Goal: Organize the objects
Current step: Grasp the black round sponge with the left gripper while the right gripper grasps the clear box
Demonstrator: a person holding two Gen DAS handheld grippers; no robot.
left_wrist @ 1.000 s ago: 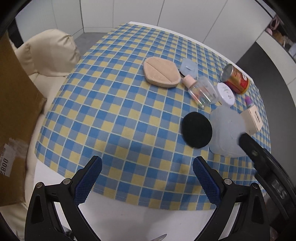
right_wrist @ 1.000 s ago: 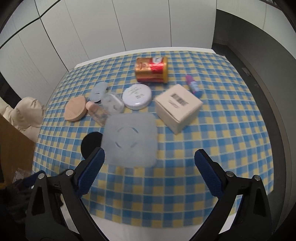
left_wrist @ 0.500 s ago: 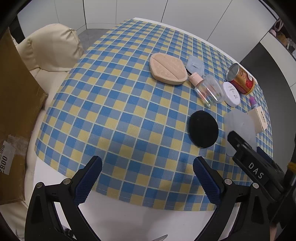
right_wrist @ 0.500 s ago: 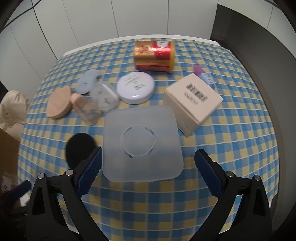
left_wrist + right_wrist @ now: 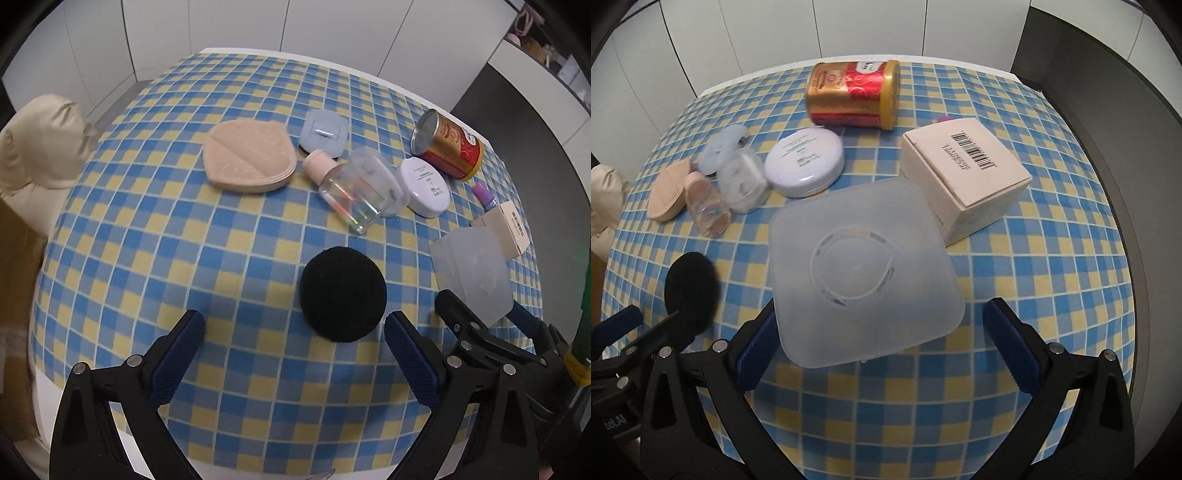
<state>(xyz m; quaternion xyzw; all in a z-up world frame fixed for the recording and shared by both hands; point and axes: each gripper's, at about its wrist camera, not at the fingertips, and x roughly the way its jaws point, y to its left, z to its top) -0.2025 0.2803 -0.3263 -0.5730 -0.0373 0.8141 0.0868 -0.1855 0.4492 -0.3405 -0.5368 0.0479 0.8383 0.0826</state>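
checkered tablecloth, l gripper released nr black puff, r gripper just widened, astride frosted lid, unpinched

The left gripper hangs over the near edge of the checked blue-and-yellow counter, its blue-padded fingers spread wide with nothing between them. A black round pad lies just beyond the right finger, at about one o'clock from the gripper. At two o'clock a frosted square lid lies flat, with the right gripper reaching in around its near edge. Further out at twelve sit a beige puff, a clear bottle on its side with a pink cap, a white round compact, and a tipped red-and-gold can. A cream box stands touching the lid's far corner.
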